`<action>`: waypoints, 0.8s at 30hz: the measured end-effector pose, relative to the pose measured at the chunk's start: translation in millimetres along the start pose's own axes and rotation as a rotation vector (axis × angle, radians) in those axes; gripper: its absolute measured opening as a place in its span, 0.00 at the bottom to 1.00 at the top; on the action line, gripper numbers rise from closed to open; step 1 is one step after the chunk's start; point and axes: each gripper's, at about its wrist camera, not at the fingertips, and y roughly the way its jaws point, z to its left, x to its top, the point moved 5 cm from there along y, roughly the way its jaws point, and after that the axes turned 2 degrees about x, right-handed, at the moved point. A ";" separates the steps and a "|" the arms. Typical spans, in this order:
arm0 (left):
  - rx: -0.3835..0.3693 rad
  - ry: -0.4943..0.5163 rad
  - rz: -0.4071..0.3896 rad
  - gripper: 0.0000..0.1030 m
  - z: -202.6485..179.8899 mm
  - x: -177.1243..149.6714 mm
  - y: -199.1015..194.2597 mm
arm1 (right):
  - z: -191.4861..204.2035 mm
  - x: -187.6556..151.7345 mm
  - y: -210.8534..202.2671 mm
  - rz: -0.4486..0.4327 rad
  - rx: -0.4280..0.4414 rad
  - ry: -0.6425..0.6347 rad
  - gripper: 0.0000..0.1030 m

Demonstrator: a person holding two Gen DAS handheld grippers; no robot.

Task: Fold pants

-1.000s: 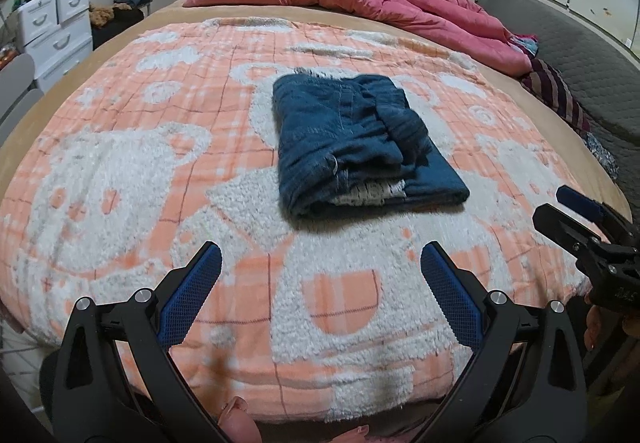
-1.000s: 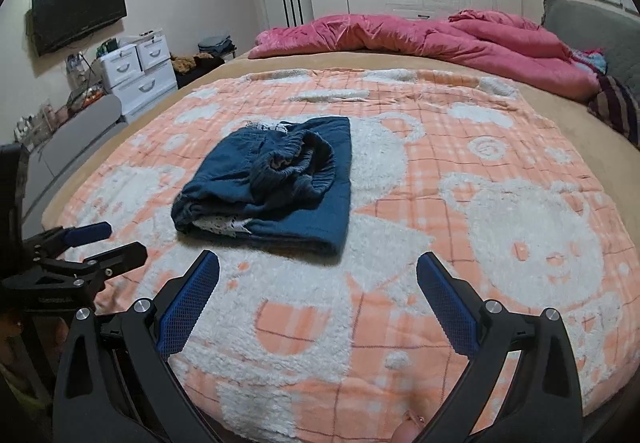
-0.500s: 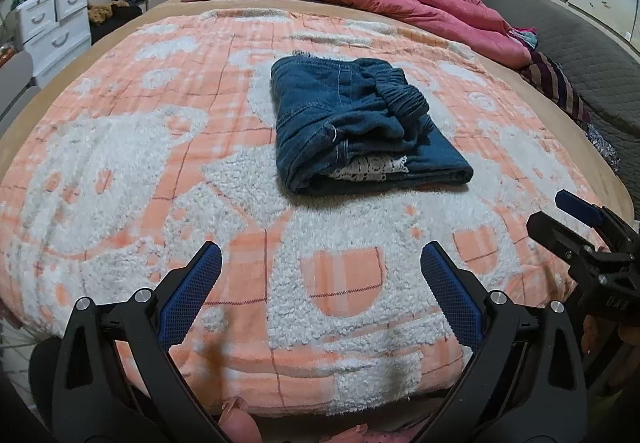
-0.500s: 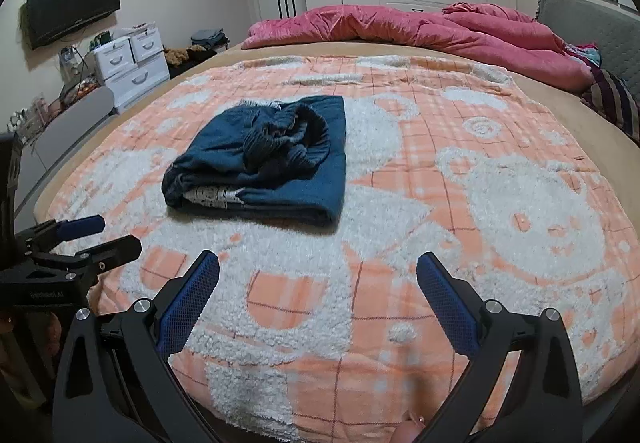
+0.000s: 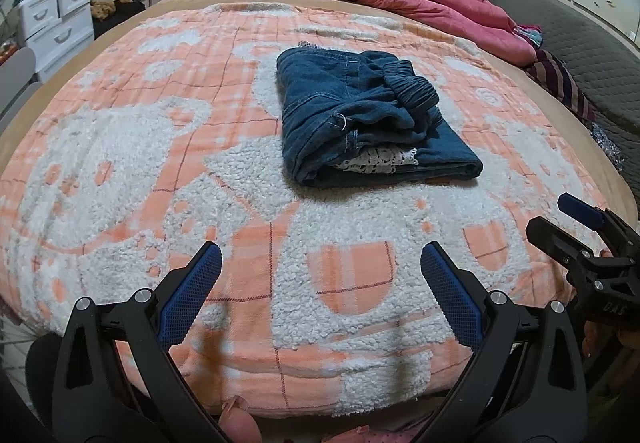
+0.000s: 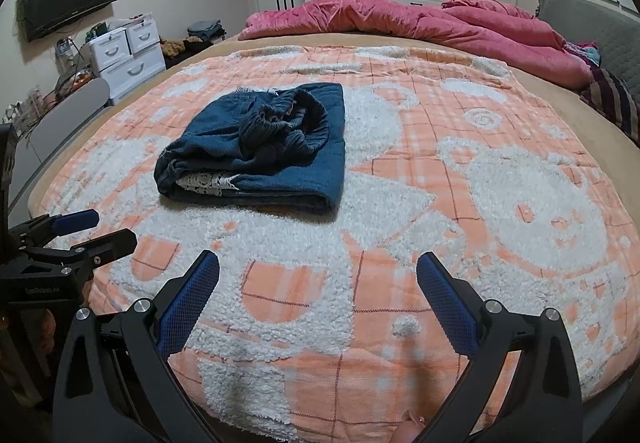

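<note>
— Left gripper? Right gripper?
— Both spread wide, grasping nothing, hovering near the blanket's front edge.
— Pants?
— Folded into a bundle mid-blanket, well apart from both, white lace peeking out.

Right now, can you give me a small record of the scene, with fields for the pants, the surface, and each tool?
pants: blue denim pants, folded into a compact bundle, white lace trim showing at the near edge
surface: orange and white bear-pattern blanket on a bed
left tool: open, holding nothing, apart from the pants
right tool: open, holding nothing, apart from the pants
</note>
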 end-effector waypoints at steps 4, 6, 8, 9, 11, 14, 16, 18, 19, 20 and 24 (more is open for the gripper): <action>-0.007 -0.001 0.006 0.91 0.0 -1.5 1.4 | -0.2 -0.8 2.7 0.006 0.000 0.000 0.96; -0.008 0.001 0.009 0.91 -0.2 -2.3 2.1 | 0.1 -1.1 3.4 0.008 -0.001 -0.001 0.96; -0.010 0.001 0.010 0.91 -0.8 -2.7 2.6 | -0.1 -1.2 3.9 0.009 0.000 -0.002 0.96; -0.009 0.001 0.009 0.91 -0.7 -2.7 2.8 | -0.3 -1.3 4.3 0.010 -0.001 -0.003 0.96; -0.009 0.001 0.010 0.91 -0.7 -2.5 3.1 | -0.6 -1.3 4.3 0.009 -0.001 -0.001 0.96; -0.007 -0.004 0.005 0.91 0.4 -2.5 3.3 | -1.4 -1.1 4.7 0.005 -0.004 0.000 0.96; -0.006 -0.007 0.004 0.91 1.3 -2.7 3.8 | -2.6 -1.5 5.9 0.007 -0.007 0.002 0.96; -0.003 -0.009 0.008 0.91 2.0 -3.2 4.9 | -3.4 -2.2 6.7 0.009 -0.008 0.005 0.96; -0.003 -0.009 0.010 0.91 2.2 -3.1 5.1 | -3.6 -2.3 6.9 0.010 -0.007 0.005 0.96; -0.002 -0.010 0.012 0.91 2.4 -3.2 5.0 | -3.5 -2.2 7.0 0.010 -0.007 0.005 0.96; -0.001 -0.010 0.013 0.91 2.6 -3.1 5.1 | -3.2 -1.4 7.1 0.009 -0.007 0.001 0.96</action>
